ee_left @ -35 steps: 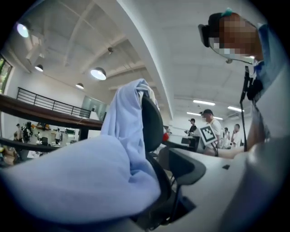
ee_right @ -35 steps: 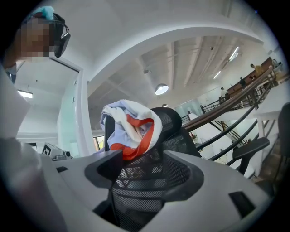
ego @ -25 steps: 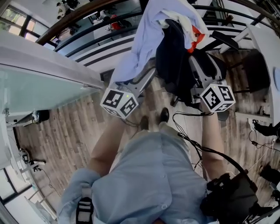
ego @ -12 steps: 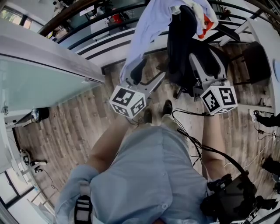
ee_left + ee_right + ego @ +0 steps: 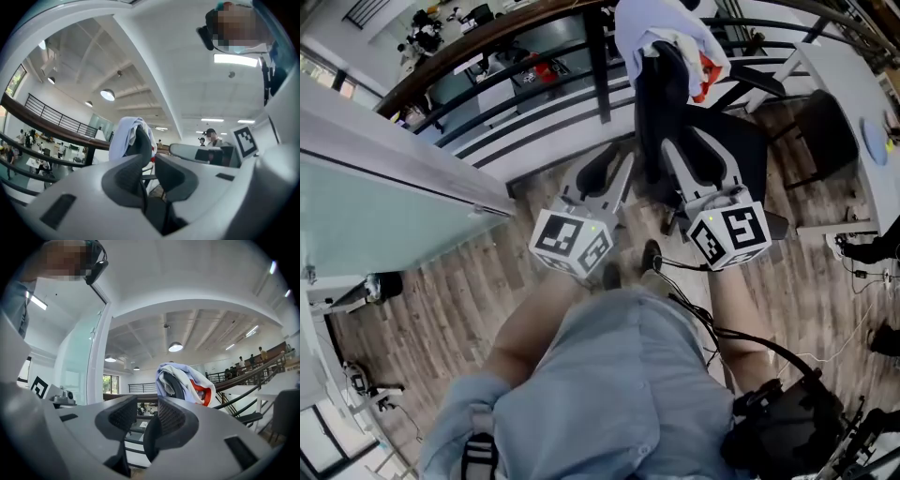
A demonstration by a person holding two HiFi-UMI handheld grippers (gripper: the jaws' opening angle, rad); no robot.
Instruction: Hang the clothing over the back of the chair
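Risk: my left tool point(image 5: 606, 169) and right tool point(image 5: 694, 152), jaws just narrowed yet still apart, hold nothing, so the pale-blue, white and red clothing point(image 5: 661, 23) bunched atop the black chair back point(image 5: 652, 98) may slide off

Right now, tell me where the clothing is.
Head view, top, right of centre: the clothing is draped over the back of the chair, just right of the railing post.

1. Clothing point(image 5: 661, 28): pale blue, with a bit of white and an orange-red patch.
2. Chair point(image 5: 741, 141): black, pretty much all of it.
3. Left gripper point(image 5: 150, 164) and right gripper point(image 5: 147, 416): light grey, dark pads; cubes point(image 5: 572, 246) white with black square markers.
4. Floor point(image 5: 459, 300): grey-brown wood grain.
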